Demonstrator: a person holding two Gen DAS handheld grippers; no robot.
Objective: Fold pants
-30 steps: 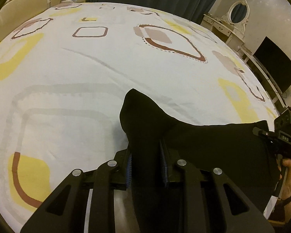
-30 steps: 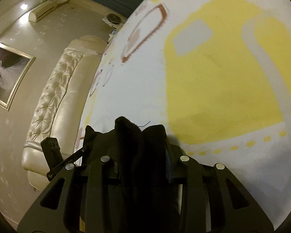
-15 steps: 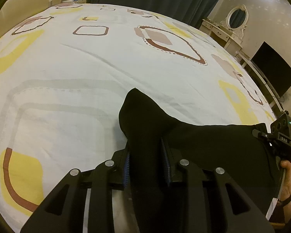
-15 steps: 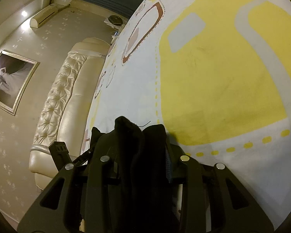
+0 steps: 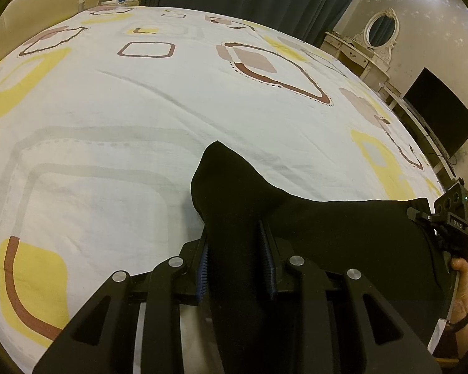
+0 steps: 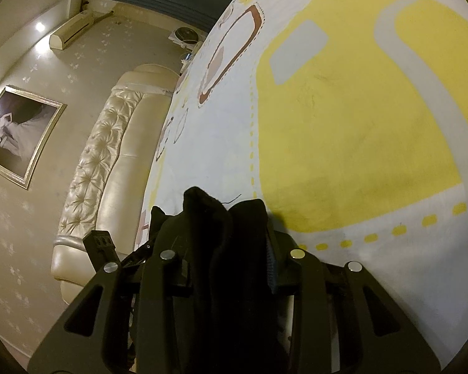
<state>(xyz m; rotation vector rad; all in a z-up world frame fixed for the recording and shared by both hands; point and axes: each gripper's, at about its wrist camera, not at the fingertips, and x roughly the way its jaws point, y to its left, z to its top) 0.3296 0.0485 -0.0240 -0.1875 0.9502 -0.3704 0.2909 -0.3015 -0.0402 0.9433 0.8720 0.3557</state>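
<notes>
Nothing moved; pants (image 5: 234, 205) pinched between left tool (image 5: 235, 265) pads.

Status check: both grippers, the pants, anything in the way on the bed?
Left gripper and right gripper both shut on black pants. Pants held stretched between them above bedsheet. Nothing in the way.

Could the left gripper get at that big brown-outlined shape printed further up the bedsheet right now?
Probably not freely: the left gripper is clamped on the black pants, whose other end the right gripper holds. The sheet toward the brown-outlined shape lies bare, but the pants would drag along.
</notes>
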